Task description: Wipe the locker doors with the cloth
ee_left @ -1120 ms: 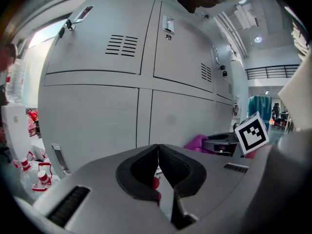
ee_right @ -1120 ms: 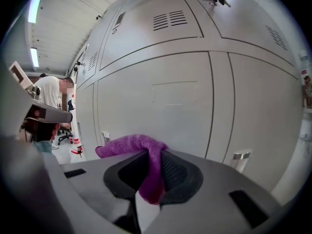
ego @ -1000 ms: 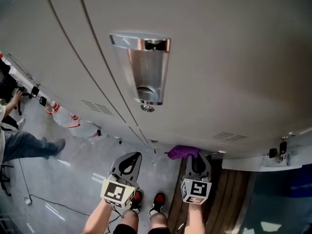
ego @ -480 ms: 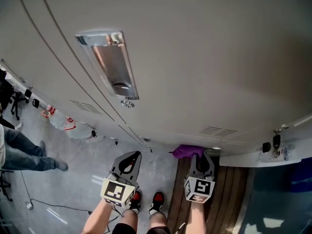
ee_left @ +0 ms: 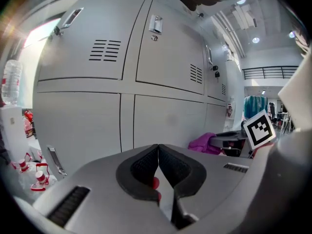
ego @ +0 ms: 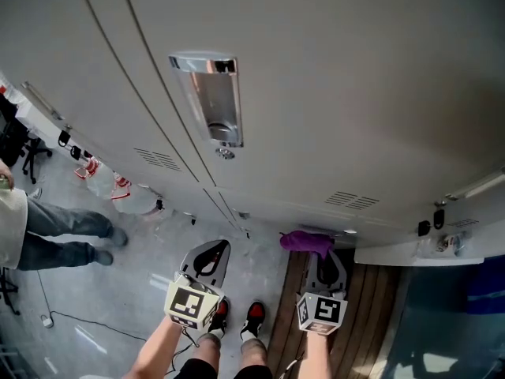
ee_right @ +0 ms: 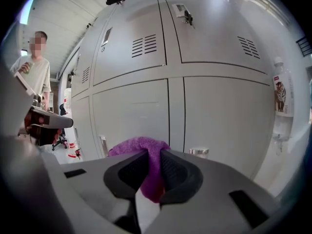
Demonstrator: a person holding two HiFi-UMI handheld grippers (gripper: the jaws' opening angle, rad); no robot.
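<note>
The handle (ego: 211, 101) is shifting right across the head view. The right gripper (ee_right: 155, 164) is pinching the half-hidden cloth (ee_right: 139, 146); the left gripper (ee_left: 158, 161) is sitting closed, empty.

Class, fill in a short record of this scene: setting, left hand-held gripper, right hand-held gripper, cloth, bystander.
Setting: grey locker doors, one with a metal handle
Left hand-held gripper: jaws shut, empty
Right hand-held gripper: jaws shut on the purple cloth
Cloth: bunched, low before the doors; contact with them cannot be told
Bystander: a person standing at the left
</note>
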